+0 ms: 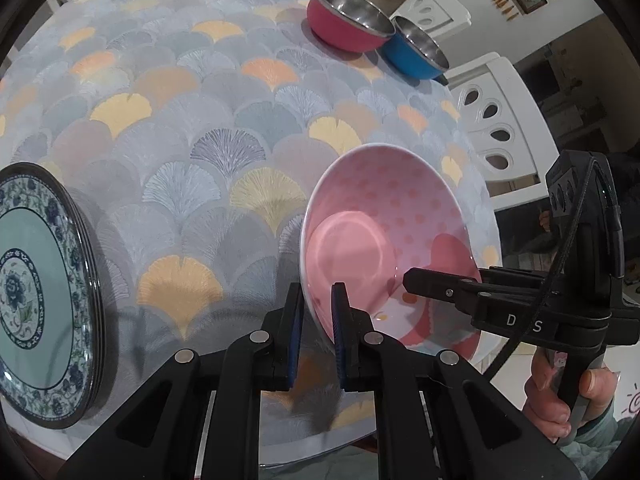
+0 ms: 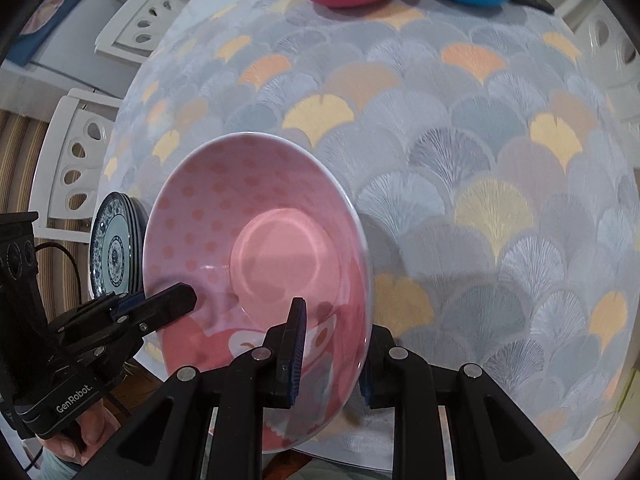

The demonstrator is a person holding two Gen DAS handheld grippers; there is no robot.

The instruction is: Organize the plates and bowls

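Pink bowl (image 1: 380, 216) up front, polka dots on the inside wall and a cartoon print near its rim, tilted and held over the near edge of the tabletop (image 1: 192, 128) with its fan-pattern cloth. Writing first: the right gripper (image 2: 334, 344) seen from the left camera carries white letters, "D" and "S" legible with something unreadable between them; the left gripper (image 1: 318, 312) seen from the right camera reads "GenRobot." along its body.

Now the fingers. On the left gripper, the two blue-padded fingers (image 1: 339, 320) sit close together, clamped on the bowl's rim, one pad inside, one outside. On the right gripper, same story: one finger (image 2: 296, 344) lies inside the bowl against the wall, the other sits outside behind the rim, pinching the opposite side. Both grippers are locked on the same bowl, one on each side, both pointing steeply down.

A hand (image 1: 568, 396) wraps the right gripper's handle at the lower right of the left view.

Off to the left side, a stack of blue-and-white floral plates (image 1: 44, 300) rests on the tabletop, well apart from the bowl. At the far edge stand a red bowl (image 1: 348, 20) and a blue bowl (image 1: 416, 54), both with steel insides, just beside each other. White chairs (image 1: 492, 120) ring the tabletop.
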